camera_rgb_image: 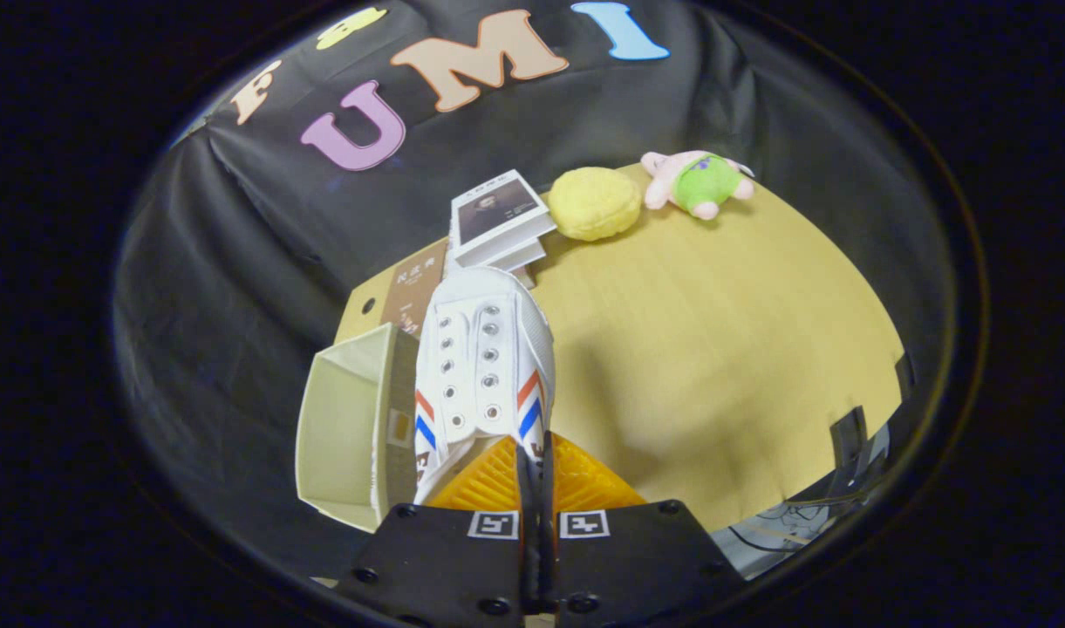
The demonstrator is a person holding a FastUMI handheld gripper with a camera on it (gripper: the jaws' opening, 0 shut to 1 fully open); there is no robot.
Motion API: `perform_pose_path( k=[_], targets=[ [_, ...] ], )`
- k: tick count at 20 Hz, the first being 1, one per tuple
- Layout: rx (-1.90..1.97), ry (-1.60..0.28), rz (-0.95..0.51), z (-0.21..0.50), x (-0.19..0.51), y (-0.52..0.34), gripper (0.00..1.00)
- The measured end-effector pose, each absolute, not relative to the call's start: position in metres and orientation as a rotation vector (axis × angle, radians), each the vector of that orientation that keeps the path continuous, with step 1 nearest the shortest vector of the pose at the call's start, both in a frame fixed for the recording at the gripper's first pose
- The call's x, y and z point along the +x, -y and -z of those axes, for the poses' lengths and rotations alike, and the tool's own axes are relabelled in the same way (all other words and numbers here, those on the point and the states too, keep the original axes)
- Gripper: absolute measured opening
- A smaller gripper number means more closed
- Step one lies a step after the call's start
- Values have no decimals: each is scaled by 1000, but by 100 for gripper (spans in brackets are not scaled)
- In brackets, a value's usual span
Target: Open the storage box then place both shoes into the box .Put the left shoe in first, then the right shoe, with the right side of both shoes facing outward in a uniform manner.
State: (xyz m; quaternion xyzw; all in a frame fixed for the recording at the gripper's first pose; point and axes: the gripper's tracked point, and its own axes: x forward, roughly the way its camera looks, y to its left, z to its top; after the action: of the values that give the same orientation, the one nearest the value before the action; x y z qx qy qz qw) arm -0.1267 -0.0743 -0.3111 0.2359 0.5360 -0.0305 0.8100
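A white shoe (484, 358) with red and blue side stripes and empty lace holes hangs from my gripper (536, 455), toe pointing away from me. Both fingers are pressed together on the thin edge of its opening, and its orange lining shows on either side of them. Just left of the shoe stands the open cream storage box (344, 427), its inside bare as far as I can see. The box's brown lid (401, 296) with a round hole is folded back beyond it. The shoe hides part of the box's right wall.
On the wooden table (724, 349), beyond the shoe's toe, lies a stack of books (500, 222). Right of the books sit a round yellow plush (595, 202) and a pink and green plush toy (698, 181). Cables (811, 515) hang at the table's near right edge.
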Motion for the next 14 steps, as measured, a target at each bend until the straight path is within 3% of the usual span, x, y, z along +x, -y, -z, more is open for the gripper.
perform_pose_path(
  k=[14],
  targets=[
    [517,-1085,-41,272,-93,-40,4]
  ],
)
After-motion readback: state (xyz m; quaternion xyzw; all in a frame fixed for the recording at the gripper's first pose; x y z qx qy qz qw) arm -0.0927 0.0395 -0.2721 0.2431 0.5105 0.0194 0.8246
